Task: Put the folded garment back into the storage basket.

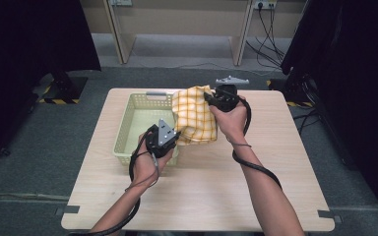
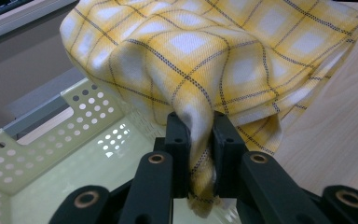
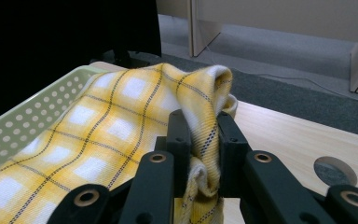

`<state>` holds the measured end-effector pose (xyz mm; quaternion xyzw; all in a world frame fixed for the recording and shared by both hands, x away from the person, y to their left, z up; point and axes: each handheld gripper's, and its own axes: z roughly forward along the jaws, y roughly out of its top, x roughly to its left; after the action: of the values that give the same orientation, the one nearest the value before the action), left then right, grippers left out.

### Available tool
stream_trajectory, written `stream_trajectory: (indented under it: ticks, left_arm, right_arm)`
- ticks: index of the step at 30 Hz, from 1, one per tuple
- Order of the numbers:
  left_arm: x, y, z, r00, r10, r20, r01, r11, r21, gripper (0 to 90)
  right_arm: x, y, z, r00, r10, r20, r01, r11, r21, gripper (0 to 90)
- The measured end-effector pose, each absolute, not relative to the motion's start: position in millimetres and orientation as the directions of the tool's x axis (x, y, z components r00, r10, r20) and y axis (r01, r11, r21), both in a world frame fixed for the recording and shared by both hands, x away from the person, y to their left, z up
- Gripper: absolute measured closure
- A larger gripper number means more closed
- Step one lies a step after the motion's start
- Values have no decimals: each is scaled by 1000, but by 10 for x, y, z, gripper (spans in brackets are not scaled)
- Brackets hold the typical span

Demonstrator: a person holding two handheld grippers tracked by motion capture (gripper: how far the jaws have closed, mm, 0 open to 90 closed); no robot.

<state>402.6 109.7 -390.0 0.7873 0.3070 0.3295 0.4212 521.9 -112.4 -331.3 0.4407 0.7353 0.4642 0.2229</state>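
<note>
Cloth is the thing in hand: a yellow checked tea towel [image 1: 195, 120], soft, light and limp, so it will sag and drape wherever it is not pinched. Both sets of fingers are clenched on it. In the left gripper view the left gripper [image 2: 200, 135] has a gathered fold bunched between its fingers [image 2: 177, 140], with the rest of the towel billowing up and away beyond the tips. In the right gripper view the right gripper [image 3: 200, 140] pinches another bunched edge between its fingers [image 3: 179, 140], the towel spreading off to the left of them.

From the high view, the towel hangs between the left gripper [image 1: 163, 136] and the right gripper [image 1: 215, 99], over the right-hand wall of the pale green perforated basket [image 1: 128, 129] and partly above the bench [image 1: 275, 162].

Woven fabric like this should grip well and not slip, but a thick wad can work loose; an edge or corner is likely the surer hold for spreading it.

Just beyond the left fingers the basket rim could snag a trailing hem. Bare bench lies to the right of and nearer than the right fingers, giving open room to lay the towel out.
</note>
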Motion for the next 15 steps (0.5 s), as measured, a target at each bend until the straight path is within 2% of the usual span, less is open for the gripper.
stream_trajectory:
  ticks: [15]
  left_arm:
    - [4028,1299,-3930,569,782,256,227,-448,865,793]
  right_arm:
    - [5280,-876,-3344,-527,844,96,450,182,874,795]
